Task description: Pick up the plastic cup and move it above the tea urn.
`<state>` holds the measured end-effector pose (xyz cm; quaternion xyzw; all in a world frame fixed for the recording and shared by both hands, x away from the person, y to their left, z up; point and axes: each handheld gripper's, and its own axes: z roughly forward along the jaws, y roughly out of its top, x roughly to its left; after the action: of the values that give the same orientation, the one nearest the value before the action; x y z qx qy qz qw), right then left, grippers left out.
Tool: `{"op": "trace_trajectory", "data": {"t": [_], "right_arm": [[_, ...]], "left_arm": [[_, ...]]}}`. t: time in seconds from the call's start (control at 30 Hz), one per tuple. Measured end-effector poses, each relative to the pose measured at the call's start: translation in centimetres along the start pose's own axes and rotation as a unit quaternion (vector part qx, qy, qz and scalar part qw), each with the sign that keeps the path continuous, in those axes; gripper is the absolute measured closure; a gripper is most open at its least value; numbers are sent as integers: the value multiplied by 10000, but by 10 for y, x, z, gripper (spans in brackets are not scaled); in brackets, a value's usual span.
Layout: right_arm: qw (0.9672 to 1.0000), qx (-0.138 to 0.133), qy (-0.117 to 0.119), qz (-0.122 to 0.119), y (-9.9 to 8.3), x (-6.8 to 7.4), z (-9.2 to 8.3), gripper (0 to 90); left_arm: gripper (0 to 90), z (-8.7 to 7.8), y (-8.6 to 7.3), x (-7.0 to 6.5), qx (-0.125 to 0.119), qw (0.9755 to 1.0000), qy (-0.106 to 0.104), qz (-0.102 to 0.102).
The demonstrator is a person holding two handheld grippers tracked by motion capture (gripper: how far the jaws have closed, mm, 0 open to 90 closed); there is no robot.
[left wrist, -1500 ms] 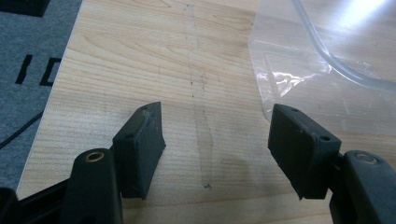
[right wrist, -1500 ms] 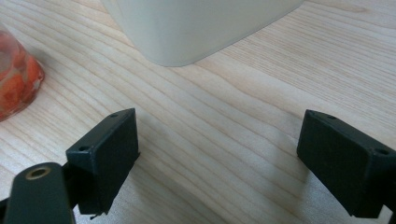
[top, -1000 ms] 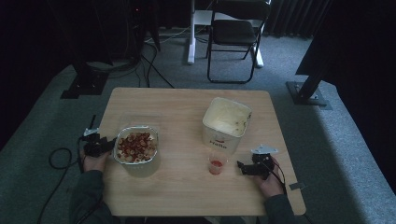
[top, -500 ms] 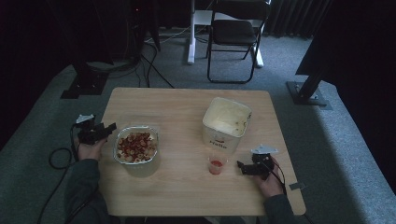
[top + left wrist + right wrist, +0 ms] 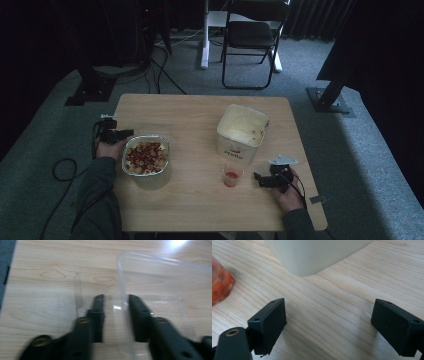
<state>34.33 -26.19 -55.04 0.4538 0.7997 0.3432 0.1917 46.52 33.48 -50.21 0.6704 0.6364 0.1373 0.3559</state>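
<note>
Both forearms wear dark grey-green long sleeves, the left sleeve (image 5: 97, 192) at about 7 o'clock in the high view and the right sleeve (image 5: 296, 225) at about 5 o'clock. The left gripper (image 5: 115, 315) has matte black, blocky jaws with brass-coloured round fittings set into the arms behind them, and a black cable (image 5: 62, 167) trails from it in a loop. The right gripper (image 5: 329, 326) has matching square black pads with small screw holes and a brass fitting, and carries a grey three-cornered plate (image 5: 283, 161) on top.
</note>
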Motion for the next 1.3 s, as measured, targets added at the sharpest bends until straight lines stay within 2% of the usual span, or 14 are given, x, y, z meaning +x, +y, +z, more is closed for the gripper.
{"op": "trace_trajectory", "data": {"t": [0.07,0.13,0.33,0.5,0.7,0.8,0.9,1.03,1.1,1.27,1.3], "right_arm": [[10000,0,0,0,0,0,0,123],[10000,0,1,-1,0,0,0,123],[10000,-2,-22,23,0,1,0,124],[10000,-2,-29,34,0,1,0,124],[10000,-2,-35,36,1,1,1,124],[10000,-2,-37,37,1,1,1,124],[10000,-3,-36,35,1,1,1,124],[10000,-2,-37,36,1,1,1,124],[10000,-2,-37,36,1,1,1,124],[10000,-2,-38,36,1,1,1,125],[10000,-2,-37,36,1,1,1,124]], "left_arm": [[849,-2,3,1,-15,9999,-30,-103],[864,-5,6,2,-71,9996,-168,-211],[870,-20,17,3,-320,9982,-351,-376],[870,-37,34,-4,-564,9975,-287,-317],[869,-60,62,-20,-820,9961,-226,-230],[869,-67,76,-33,-840,9962,-169,-178],[869,-72,87,-47,-878,9959,-211,-113],[869,-75,100,-72,-909,9954,-280,91],[868,-75,105,-85,-922,9951,-324,115],[867,-72,118,-118,-852,9949,-396,359],[867,-72,120,-123,-842,9946,-488,361]]}}
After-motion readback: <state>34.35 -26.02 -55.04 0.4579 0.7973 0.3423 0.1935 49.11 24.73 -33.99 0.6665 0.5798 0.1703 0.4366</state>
